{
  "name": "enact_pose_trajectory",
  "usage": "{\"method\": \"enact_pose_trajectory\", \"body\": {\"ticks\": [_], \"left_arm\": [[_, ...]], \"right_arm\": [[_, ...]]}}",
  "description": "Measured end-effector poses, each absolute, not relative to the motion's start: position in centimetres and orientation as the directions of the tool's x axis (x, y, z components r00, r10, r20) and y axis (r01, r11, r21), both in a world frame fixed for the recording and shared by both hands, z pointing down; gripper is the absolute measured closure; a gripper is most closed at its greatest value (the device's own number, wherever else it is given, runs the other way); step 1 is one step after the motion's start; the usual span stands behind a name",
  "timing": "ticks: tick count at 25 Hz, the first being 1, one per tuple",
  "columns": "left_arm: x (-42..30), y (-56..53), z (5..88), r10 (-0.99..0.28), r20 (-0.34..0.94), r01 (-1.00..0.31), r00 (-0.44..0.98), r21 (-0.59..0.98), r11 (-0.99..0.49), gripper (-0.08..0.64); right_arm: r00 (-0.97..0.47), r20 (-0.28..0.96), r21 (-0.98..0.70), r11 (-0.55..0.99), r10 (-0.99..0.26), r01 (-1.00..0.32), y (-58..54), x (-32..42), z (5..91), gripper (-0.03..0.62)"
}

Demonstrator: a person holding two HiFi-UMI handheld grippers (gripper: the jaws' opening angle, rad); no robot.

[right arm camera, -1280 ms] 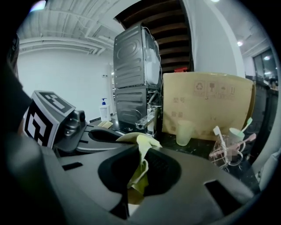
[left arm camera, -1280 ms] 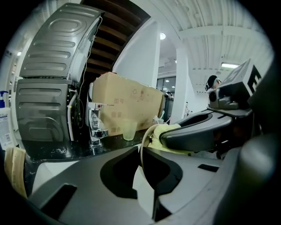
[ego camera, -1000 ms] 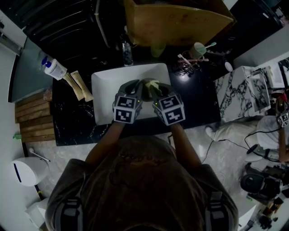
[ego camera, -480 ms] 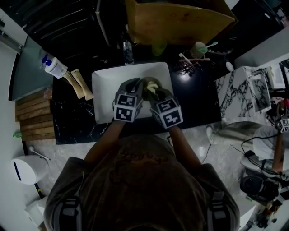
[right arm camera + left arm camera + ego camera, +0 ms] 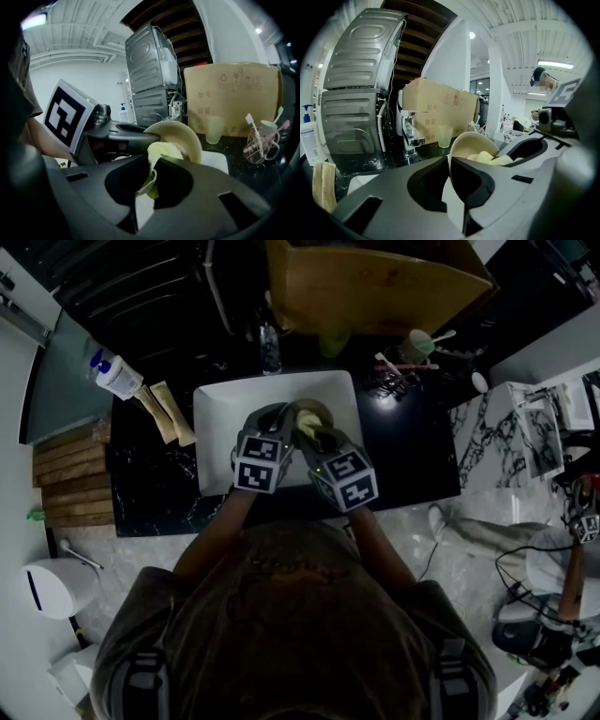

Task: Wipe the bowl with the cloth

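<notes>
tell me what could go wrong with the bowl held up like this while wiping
The left gripper pinches the bowl only by its rim, tilted, above the white sink. A hard wiping push could lever the bowl out of its fingers and drop it. The right gripper holds only a thin fold of the cloth, so the cloth might pull free mid-wipe.

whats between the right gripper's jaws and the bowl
The cloth: the right gripper clamps it, and its bunched end sits against the inside of the bowl, as the right gripper view shows.
</notes>
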State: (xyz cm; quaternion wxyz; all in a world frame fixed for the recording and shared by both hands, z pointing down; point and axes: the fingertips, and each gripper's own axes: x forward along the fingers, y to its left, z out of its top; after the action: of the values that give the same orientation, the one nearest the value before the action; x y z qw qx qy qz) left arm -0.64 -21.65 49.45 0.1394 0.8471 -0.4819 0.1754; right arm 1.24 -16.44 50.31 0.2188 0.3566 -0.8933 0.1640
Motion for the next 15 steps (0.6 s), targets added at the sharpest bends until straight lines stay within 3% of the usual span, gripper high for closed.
{"method": "enact_pose_trajectory", "body": {"ticks": [15], "left_arm": [[-6.6, -21.5, 50.9, -0.807, 0.457, -0.917, 0.375, 0.056, -0.394, 0.538]], "right_arm": [[-0.628, 0.409, -0.238, 0.587, -0.662, -0.774, -17.1, 7.6, 49.3, 0.568]]}}
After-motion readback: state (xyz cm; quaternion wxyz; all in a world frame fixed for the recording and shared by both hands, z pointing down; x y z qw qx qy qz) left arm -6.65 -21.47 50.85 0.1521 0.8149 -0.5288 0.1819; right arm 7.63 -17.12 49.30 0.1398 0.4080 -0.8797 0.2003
